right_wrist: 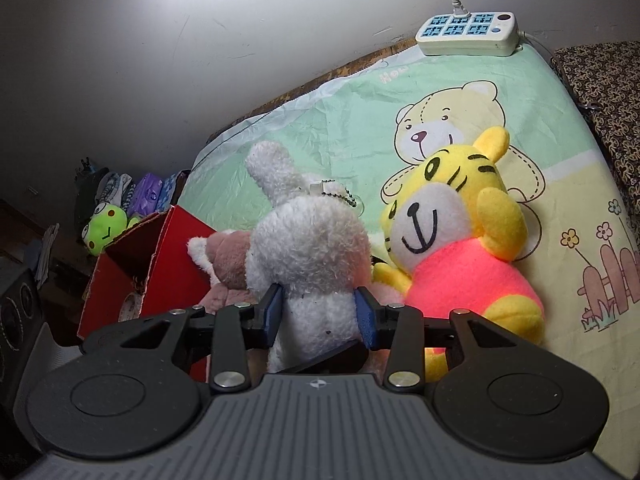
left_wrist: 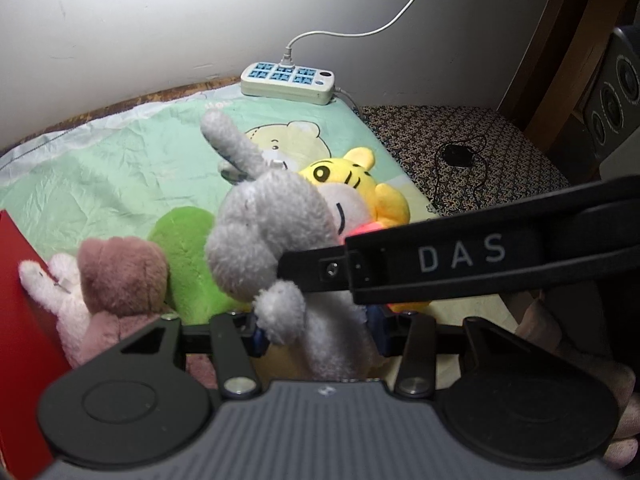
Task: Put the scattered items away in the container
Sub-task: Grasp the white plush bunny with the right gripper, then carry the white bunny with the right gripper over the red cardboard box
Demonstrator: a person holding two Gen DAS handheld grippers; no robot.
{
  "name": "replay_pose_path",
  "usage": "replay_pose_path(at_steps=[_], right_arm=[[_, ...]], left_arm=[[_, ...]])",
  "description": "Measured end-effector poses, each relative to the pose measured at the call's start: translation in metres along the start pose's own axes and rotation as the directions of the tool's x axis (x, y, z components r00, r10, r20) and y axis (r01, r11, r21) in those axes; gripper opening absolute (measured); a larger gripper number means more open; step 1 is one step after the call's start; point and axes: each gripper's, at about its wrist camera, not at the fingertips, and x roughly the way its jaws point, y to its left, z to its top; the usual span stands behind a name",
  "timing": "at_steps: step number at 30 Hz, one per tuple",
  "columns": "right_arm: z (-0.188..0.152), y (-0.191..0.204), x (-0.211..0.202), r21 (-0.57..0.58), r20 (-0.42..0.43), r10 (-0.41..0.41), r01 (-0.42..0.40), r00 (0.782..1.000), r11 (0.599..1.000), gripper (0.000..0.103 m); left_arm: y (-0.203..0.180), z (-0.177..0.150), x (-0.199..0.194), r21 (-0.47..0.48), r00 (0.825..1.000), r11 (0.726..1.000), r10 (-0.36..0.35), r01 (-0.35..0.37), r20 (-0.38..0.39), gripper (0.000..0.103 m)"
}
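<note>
Left wrist view: the left gripper (left_wrist: 316, 334) is clamped on the fluffy grey plush rabbit (left_wrist: 272, 240), which stands above a pink plush toy (left_wrist: 116, 276) and a green plush (left_wrist: 188, 256) beside the red cardboard box (left_wrist: 20, 320). The right gripper's black finger crosses in front.

Right wrist view: the right gripper (right_wrist: 320, 314) has its blue pads (right_wrist: 274, 312) against the same rabbit's (right_wrist: 308, 248) body, the yellow plush tiger in a pink shirt (right_wrist: 452, 240) just beside. Lifting clear of the neighbours, both hands in step, then carrying left over the open box (right_wrist: 176, 264) seems wisest.
</note>
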Motion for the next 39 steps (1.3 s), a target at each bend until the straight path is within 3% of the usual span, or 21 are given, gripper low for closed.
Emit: replay_pose_path(at_steps=[13, 25, 33, 39], right_arm=[[-0.013, 0.069, -0.012, -0.105, 0.040, 0.039, -0.035, 0.998, 0.994, 0.042], [-0.019, 0.179, 0.036, -0.191, 0.037, 0.123, -0.114, 0.992, 0.975, 0.042], [-0.030, 0.236, 0.091, -0.205, 0.010, 0.158, -0.153, 0.987, 0.967, 0.042], [-0.041, 0.266, 0.135, -0.190, -0.038, 0.163, -0.167, 0.986, 0.967, 0.042]], left_arm=[[0.024, -0.020, -0.074, 0.006, 0.994, 0.999, 0.030, -0.031, 0.107, 0.046], [0.120, -0.039, -0.151, -0.020, 0.978, 0.993, 0.121, -0.120, 0.168, 0.046], [0.193, -0.059, -0.172, -0.033, 0.969, 0.980, 0.199, -0.197, 0.145, 0.046], [0.242, -0.080, -0.170, -0.062, 0.970, 0.972, 0.232, -0.228, 0.069, 0.046]])
